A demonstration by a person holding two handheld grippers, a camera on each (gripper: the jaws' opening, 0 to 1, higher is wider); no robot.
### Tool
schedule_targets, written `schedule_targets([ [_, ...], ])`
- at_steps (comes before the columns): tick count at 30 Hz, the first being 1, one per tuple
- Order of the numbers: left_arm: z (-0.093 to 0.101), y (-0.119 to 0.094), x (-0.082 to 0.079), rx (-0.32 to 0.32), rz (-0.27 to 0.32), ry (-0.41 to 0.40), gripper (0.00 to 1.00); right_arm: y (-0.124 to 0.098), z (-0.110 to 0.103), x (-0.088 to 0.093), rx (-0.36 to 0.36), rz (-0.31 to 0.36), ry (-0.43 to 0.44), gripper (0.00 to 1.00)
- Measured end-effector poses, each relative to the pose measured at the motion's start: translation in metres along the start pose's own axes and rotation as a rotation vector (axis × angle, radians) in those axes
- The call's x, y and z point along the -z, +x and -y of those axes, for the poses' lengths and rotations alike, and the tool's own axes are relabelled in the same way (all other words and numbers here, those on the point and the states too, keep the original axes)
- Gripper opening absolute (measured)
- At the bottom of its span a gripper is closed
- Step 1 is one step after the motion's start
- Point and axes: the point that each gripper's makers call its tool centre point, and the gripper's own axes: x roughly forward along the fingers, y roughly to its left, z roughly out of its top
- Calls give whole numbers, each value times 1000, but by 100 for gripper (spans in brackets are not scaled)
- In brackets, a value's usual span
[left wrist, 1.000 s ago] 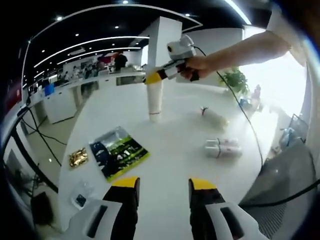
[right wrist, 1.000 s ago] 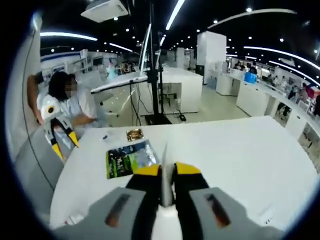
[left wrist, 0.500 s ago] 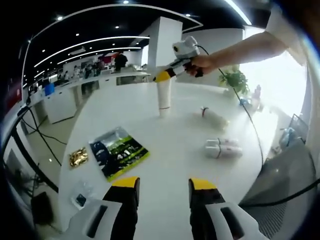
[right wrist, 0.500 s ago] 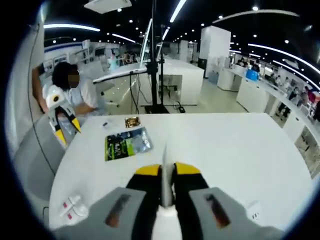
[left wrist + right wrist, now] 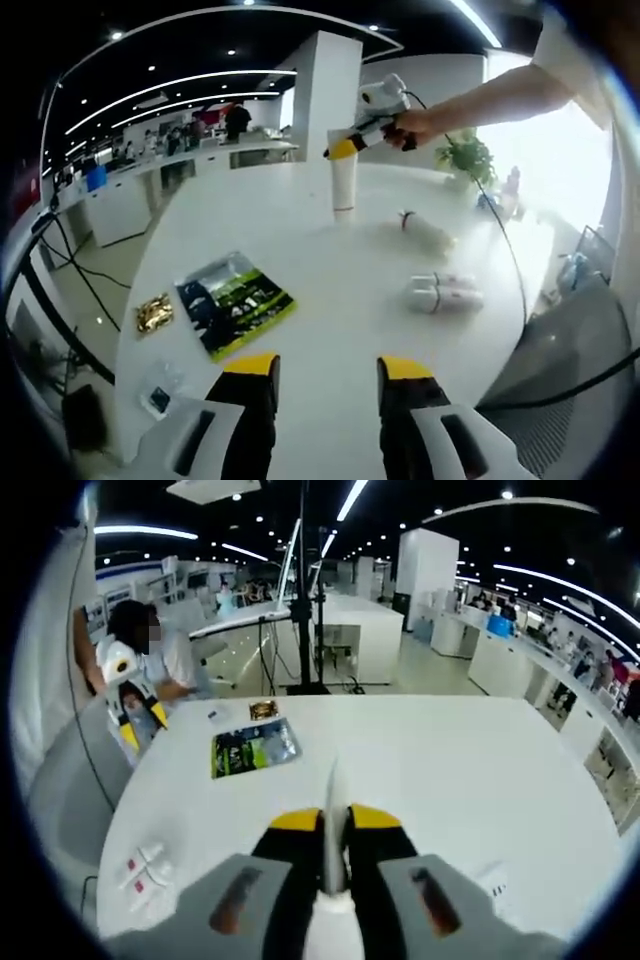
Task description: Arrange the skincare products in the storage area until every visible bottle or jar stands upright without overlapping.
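My right gripper is shut on the top of a tall white tube and holds it upright over the far side of the white table; whether its base touches the table I cannot tell. In the right gripper view the tube shows as a thin white edge pinched between the jaws of the right gripper. A white bottle lies on its side, and two small tubes lie together nearer to me. At the bottom, my left gripper stands open with nothing in it, low over the near table edge.
A green booklet, a gold packet and a small clear packet lie at the table's left. From the right gripper view I see the left gripper, the booklet and the small tubes. A person's arm reaches in from upper right.
The right gripper has carried the upright white tube to the right and farther across the table. The left gripper has not moved.
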Motion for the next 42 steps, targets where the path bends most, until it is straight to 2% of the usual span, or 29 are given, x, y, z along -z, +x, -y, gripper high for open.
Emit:
schedule_targets([
  [5,0,0,1,1,-5,4,40,-3,0,4,-4,8,-7,10],
  [7,0,0,1,0,-8,6,40,-2,0,9,-2,-1,-35,10],
  [8,0,0,1,-1,-7,4,40,-1,-1,2,-9,51,-29,10],
  [9,-1,0,1,-3,-6,3,40,-4,1,7,-11,27,-25,10],
  [13,-1,0,2,-3,-10,4,40,-6,5,8,-24,33,-6,11],
  [19,0,1,2,-1,-12,8,40,-10,6,9,-44,-10,2,12],
  [24,1,1,3,4,-16,12,40,-18,6,-3,-55,9,25,18],
  [26,2,1,3,9,-18,20,40,-22,7,-5,-60,-9,18,19],
  [32,4,1,-1,13,-5,24,40,-33,6,4,-95,-144,-26,20],
  [35,7,1,0,20,-9,36,40,-34,6,4,-95,-171,-68,16],
  [36,6,1,0,19,-7,34,40,-35,5,5,-109,-187,-77,9],
  [40,4,1,-1,13,-5,31,40,-34,6,5,-119,-223,-78,7],
  [42,6,1,-1,15,-5,42,40,-34,6,6,-127,-244,-109,7],
])
